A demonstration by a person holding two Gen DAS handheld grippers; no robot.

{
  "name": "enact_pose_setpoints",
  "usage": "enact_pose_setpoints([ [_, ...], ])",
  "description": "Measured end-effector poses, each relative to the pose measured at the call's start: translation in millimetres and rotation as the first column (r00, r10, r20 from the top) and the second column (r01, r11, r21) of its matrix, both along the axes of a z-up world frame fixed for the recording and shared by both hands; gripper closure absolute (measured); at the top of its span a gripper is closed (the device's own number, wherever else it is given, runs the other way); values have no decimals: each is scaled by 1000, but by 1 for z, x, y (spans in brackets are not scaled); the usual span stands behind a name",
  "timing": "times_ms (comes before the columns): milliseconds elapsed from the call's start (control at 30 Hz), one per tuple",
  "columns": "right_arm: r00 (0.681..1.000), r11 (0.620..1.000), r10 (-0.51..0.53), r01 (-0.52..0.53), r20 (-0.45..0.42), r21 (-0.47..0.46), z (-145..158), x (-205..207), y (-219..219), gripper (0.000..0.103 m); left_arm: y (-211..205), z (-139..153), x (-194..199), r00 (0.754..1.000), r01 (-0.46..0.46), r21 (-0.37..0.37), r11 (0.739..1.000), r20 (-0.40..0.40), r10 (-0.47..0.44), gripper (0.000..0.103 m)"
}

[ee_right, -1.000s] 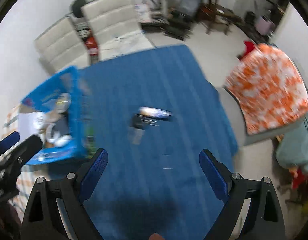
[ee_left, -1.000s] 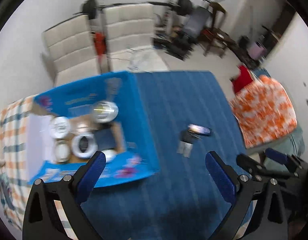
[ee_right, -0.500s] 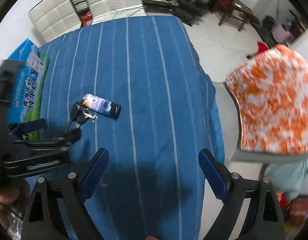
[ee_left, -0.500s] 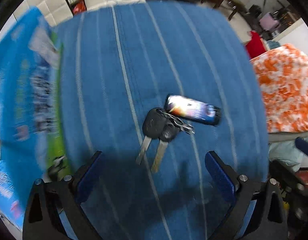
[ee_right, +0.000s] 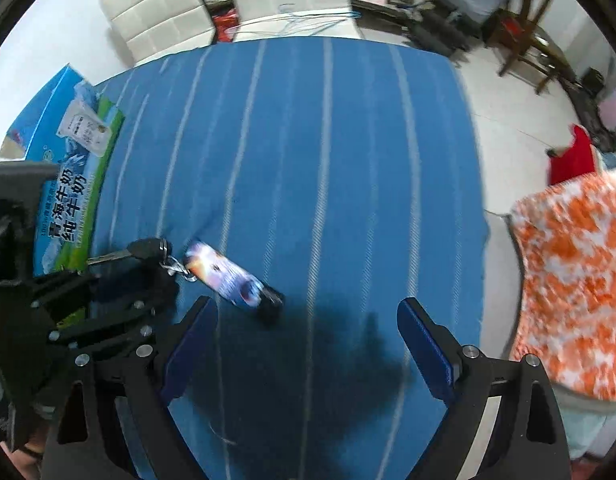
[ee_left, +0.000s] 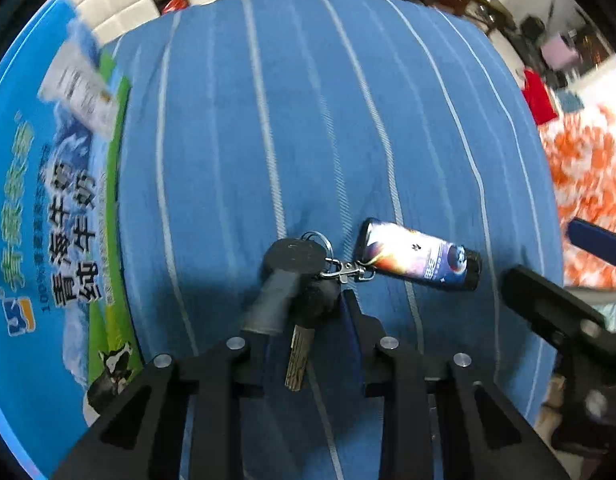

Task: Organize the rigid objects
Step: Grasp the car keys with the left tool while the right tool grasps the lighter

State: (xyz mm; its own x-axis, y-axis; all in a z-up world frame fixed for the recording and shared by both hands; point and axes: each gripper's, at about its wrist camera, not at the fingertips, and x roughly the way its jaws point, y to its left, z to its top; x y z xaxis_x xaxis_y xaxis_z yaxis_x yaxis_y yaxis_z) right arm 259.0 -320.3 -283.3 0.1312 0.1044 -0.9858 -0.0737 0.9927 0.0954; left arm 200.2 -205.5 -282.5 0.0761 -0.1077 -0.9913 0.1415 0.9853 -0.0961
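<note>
A bunch of black-headed keys (ee_left: 296, 258) lies on the blue striped tablecloth (ee_left: 308, 120), clipped to a colourful cylindrical fob (ee_left: 418, 256). My left gripper (ee_left: 308, 328) is shut on the keys: one black key head and its blade sit between the blue pads. The fob trails to the right on the cloth. In the right wrist view the keys (ee_right: 144, 250) and fob (ee_right: 228, 276) sit left of centre, with the left gripper (ee_right: 108, 292) on them. My right gripper (ee_right: 308, 340) stands open above bare cloth, right of the fob.
A blue printed carton (ee_left: 48, 200) stands along the table's left side, close to the keys. An orange-and-white fabric seat (ee_right: 568, 280) lies beyond the table's right edge. White padded chairs (ee_right: 160, 12) and gym gear stand beyond the far edge.
My left gripper has come down from over the carton to the keys and shut on them. The right gripper has dropped closer to the cloth, still open.
</note>
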Motion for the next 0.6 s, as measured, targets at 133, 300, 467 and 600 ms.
enact_pose_setpoints([
  [133,996,997,77,-76,-38,31,-18,19,12,15,10,2,-5,999,-40,-28,999,-13,39,78],
  [300,983,979,164,-152,-80,135,-33,29,14,17,24,6,-16,998,-60,-40,997,-22,60,78],
  [467,934,937,347,-341,-87,72,-48,21,26,25,46,2,-22,992,-125,-75,989,-40,122,78],
  [600,909,909,416,-417,-19,-3,-50,13,45,25,56,3,-24,991,-128,-79,989,-37,125,78],
])
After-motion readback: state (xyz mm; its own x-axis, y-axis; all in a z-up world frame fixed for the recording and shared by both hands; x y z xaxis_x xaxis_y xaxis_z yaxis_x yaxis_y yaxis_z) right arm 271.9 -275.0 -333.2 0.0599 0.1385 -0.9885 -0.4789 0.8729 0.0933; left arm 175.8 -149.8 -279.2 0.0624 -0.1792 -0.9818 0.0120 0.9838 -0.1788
